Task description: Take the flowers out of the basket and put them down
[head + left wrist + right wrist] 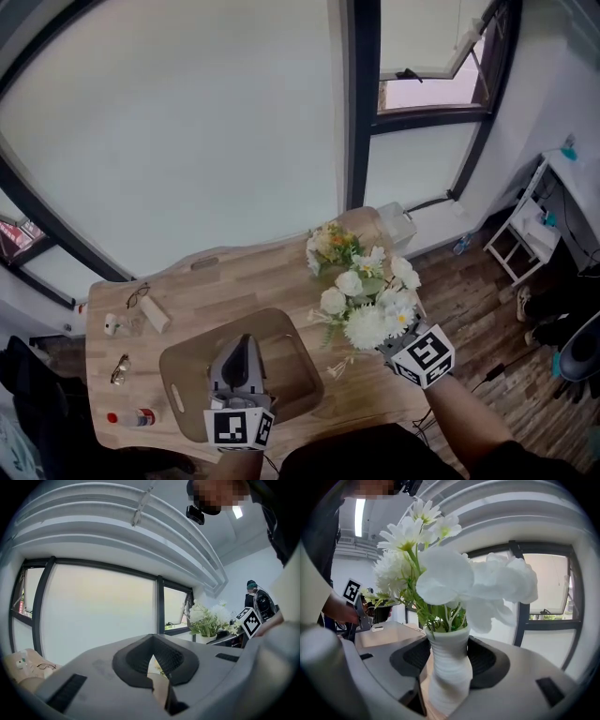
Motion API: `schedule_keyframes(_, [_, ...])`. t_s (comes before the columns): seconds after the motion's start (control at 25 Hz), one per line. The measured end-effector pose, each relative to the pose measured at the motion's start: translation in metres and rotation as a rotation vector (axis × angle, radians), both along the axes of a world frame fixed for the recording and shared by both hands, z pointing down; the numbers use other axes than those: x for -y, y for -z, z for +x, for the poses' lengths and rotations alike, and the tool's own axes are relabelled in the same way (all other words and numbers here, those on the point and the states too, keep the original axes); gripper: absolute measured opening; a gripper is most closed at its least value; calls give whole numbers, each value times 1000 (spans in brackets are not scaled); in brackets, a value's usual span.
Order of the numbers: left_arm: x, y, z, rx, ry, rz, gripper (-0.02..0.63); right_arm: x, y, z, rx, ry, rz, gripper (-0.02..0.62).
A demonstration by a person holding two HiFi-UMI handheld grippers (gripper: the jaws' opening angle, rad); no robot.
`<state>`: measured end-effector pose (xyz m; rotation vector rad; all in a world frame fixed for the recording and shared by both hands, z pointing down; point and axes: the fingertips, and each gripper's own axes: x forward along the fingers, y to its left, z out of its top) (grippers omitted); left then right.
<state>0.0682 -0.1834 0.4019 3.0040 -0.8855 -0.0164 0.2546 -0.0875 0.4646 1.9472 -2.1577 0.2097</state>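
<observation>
Right gripper point(401, 349) clamps the upright vase point(449, 677) of flowers point(367, 300) at the tabletop's point(234, 272) right edge, right of the basket point(298, 370); left gripper's point(240, 361) 2 jaws together.

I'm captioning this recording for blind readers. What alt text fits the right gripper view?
The right tool grips a white ribbed vase between its two dark pads. White flowers on green stems rise from the vase and fill the upper frame. Behind them on the right is a dark-framed window with bright daylight.
</observation>
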Motion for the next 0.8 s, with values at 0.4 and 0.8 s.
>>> schedule_keyframes(0.4, [7, -24, 12, 21, 13, -6, 2, 3, -44, 17, 21, -30, -31, 267])
schedule_keyframes(0.8, [14, -52, 3, 69, 61, -33, 2, 12, -95, 19, 65, -41, -42, 267])
